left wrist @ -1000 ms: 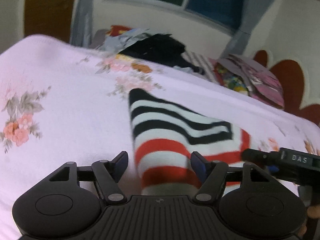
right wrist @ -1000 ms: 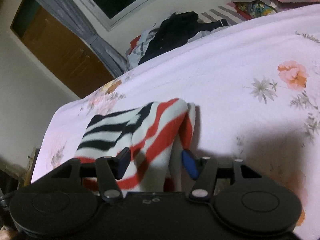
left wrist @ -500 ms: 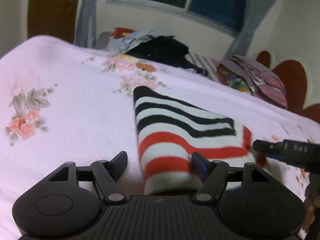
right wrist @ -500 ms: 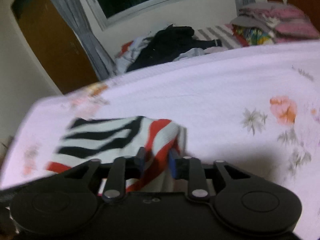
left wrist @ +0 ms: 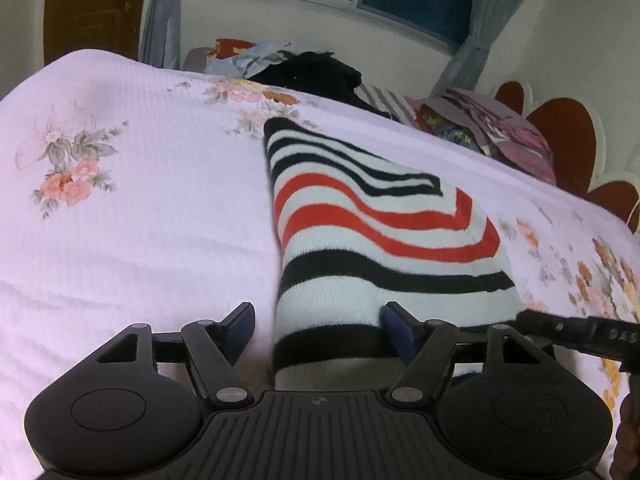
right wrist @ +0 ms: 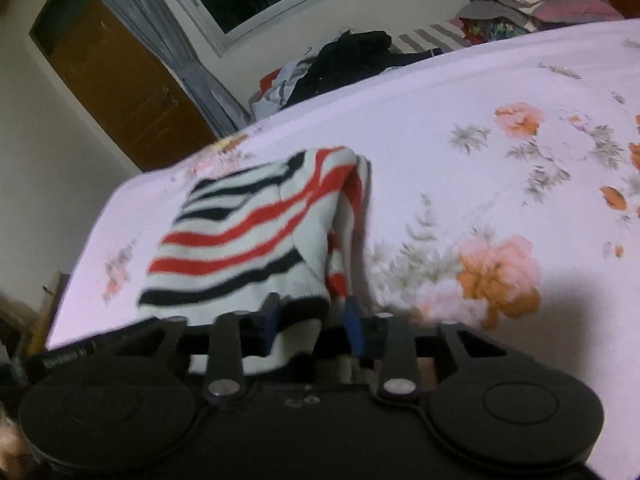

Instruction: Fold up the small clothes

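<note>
A small knit garment with white, red and black stripes (left wrist: 372, 240) lies on the pink floral bedsheet (left wrist: 140, 220). My left gripper (left wrist: 320, 322) is open, its near hem lying between the fingers. In the right wrist view the same garment (right wrist: 248, 236) is partly folded, with layers bunched at its right edge. My right gripper (right wrist: 312, 316) is shut on the garment's near corner. The right gripper's body also shows at the right edge of the left wrist view (left wrist: 580, 334).
A heap of dark and mixed clothes (left wrist: 308, 74) lies at the far side of the bed. A stack of folded clothes (left wrist: 496, 136) sits at the far right. A window with curtains and a brown door are behind.
The right gripper closed on the garment's corner and pulled it toward me. More of the garment, with black stripes, now lies near the left gripper, which stayed open.
</note>
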Demonstrator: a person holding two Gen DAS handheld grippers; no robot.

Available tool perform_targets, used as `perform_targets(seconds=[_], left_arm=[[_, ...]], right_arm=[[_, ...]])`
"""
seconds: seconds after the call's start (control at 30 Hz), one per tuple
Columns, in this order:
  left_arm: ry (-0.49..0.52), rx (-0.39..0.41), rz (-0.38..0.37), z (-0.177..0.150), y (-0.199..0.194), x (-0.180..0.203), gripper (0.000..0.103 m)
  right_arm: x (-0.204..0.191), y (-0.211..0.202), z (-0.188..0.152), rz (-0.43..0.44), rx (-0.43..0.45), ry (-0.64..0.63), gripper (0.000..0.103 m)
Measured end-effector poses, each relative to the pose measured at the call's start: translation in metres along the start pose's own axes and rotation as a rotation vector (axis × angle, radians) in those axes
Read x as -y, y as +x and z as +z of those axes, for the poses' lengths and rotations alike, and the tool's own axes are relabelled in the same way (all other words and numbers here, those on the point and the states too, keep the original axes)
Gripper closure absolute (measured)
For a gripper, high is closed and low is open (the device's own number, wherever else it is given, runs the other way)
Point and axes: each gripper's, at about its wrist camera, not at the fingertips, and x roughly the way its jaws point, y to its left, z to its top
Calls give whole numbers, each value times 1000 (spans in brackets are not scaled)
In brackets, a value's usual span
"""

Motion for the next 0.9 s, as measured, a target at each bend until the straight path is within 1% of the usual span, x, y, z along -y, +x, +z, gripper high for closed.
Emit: perform_targets(seconds=[0.1, 0.17, 0.23, 0.3, 0.37, 0.43, 0.47, 0.53, 0.6, 0.67, 0.7, 0.8, 0.83, 0.87, 0.9], left_arm=[[37, 9, 6, -3, 4, 2, 33], [23, 1, 7, -1, 3, 0, 31], [12, 2, 13, 3, -5, 1, 31], [51, 16, 18, 0, -16, 6, 31], [80, 11, 18, -6, -21, 7, 31], [68, -11, 12, -14, -22, 6, 31], [61, -25, 5, -18, -22, 4, 31], [56, -43, 8, -27, -18, 2, 31], [36, -51, 4, -33, -14, -1, 31], [30, -56, 4, -32, -12, -2, 31], [31, -59, 5, -31, -13, -1, 31], [61, -62, 8, -28, -17, 3, 30], [62, -66, 8, -28, -17, 3, 29], [59, -70, 5, -28, -17, 3, 24], [54, -74, 5, -28, -18, 4, 20]], right_arm=[[0, 8, -5, -33, 7, -15, 77], [-3, 9, -5, -46, 13, -17, 75], [-9, -2, -6, -50, 34, -33, 75], [-17, -15, -10, -47, 51, -70, 76], [-19, -24, -16, -46, 48, -71, 76], [-18, -28, -25, -76, 42, -66, 76], [-17, -29, -29, -87, 38, -65, 78], [-13, -23, -35, -138, 19, -69, 78], [-6, -15, -38, -159, 11, -53, 78], [2, -13, -36, -157, 6, -1, 75], [2, -14, -36, -154, 2, 12, 75], [-7, -26, -39, -137, 33, -2, 75], [-10, -29, -41, -135, 44, 0, 75], [-11, -28, -43, -148, 42, -5, 75], [-12, -24, -44, -170, 21, -17, 74]])
